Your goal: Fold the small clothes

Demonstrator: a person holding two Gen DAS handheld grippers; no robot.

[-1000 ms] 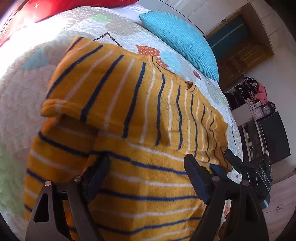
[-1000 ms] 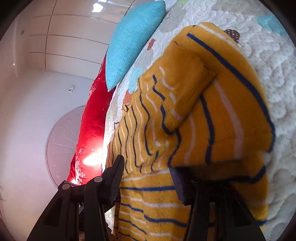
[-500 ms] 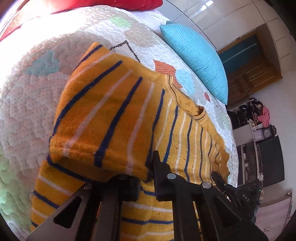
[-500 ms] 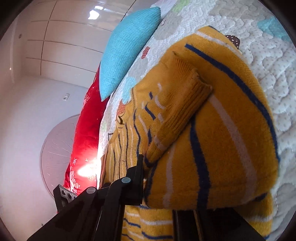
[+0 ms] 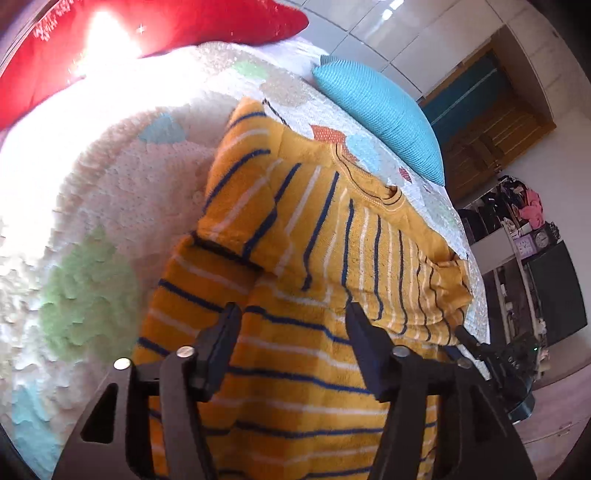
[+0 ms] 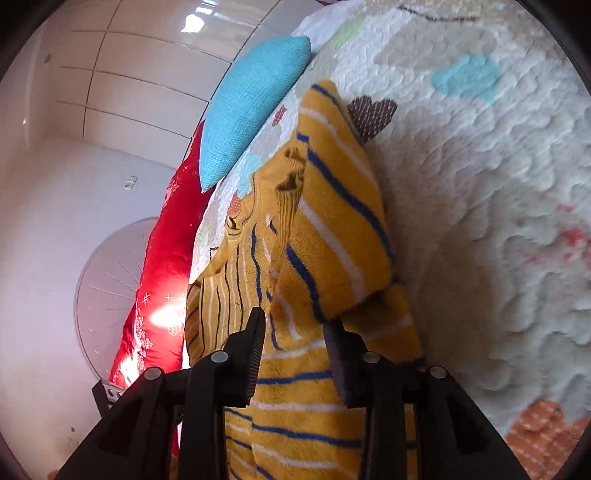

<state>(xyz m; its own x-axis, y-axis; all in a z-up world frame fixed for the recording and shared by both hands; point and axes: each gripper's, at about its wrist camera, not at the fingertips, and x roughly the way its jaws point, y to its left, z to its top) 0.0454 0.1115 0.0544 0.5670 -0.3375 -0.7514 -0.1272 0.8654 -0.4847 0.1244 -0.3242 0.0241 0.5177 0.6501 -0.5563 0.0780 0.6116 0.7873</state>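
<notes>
Left wrist view shows the left tongs [image 5: 291,325] with jaws apart, just opened, holding nothing — the yellow striped sweater [image 5: 314,258] lies right past their tips on the quilted bedspread [image 5: 110,192]. The right tongs [image 6: 293,332] have just opened too, and their jaws are parted over the same sweater, pinching no cloth that I can see. Both sleeves look folded in over the body. What could go wrong: a tip may snag the fluffy knit and drag a folded sleeve open again. The sweater's bottom edge is hidden under the tongs, and bright sun washes out the red pillow [image 5: 184,29].
</notes>
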